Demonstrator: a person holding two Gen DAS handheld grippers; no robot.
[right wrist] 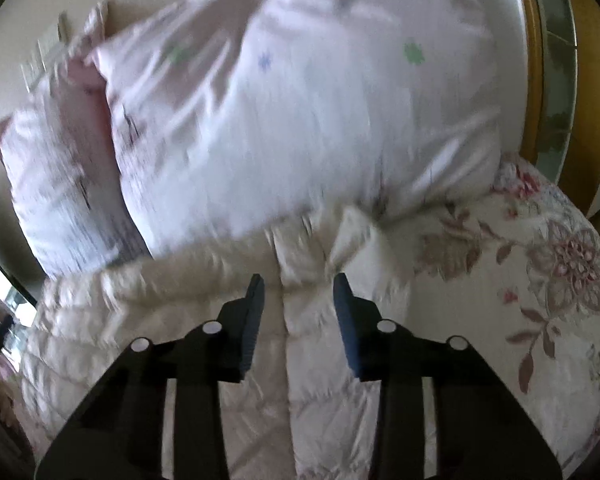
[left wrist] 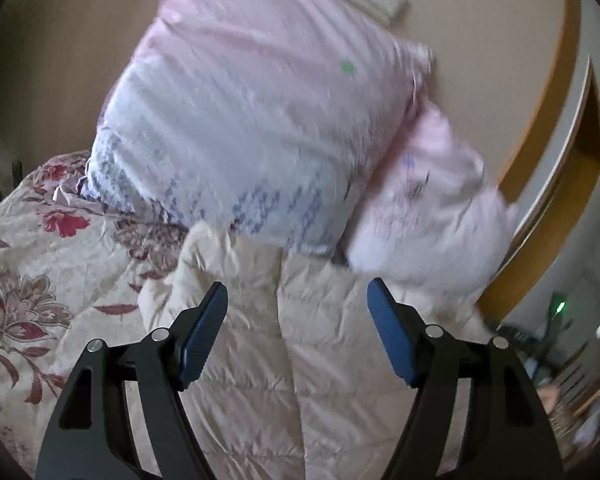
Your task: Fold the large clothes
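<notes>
Cream quilted puffer jacket (left wrist: 320,360), glossy and stitched in horizontal channels, lies spread on the bed under both of my tools, its centre seam running up between the fingers in each wrist view (right wrist: 300,380). It rests on a cream bedspread printed with red and mauve flowers (left wrist: 28,280), which shows to the left in my left view and to the right in my right view (right wrist: 540,280). At the far edge of the jacket two pale pink pillows with small green and blue marks lean against the beige wall; I see the bigger one (left wrist: 252,120) and the smaller one (left wrist: 432,208) side by side, touching, and both are blurred. A curved wooden headboard rail (left wrist: 556,168) runs behind them. My left gripper (left wrist: 298,304) hangs over the jacket with its blue pads (left wrist: 204,332) spread wide and nothing between them. My right gripper (right wrist: 299,292) stands narrower, jaws apart over the seam; I see no fabric pinched between them.
</notes>
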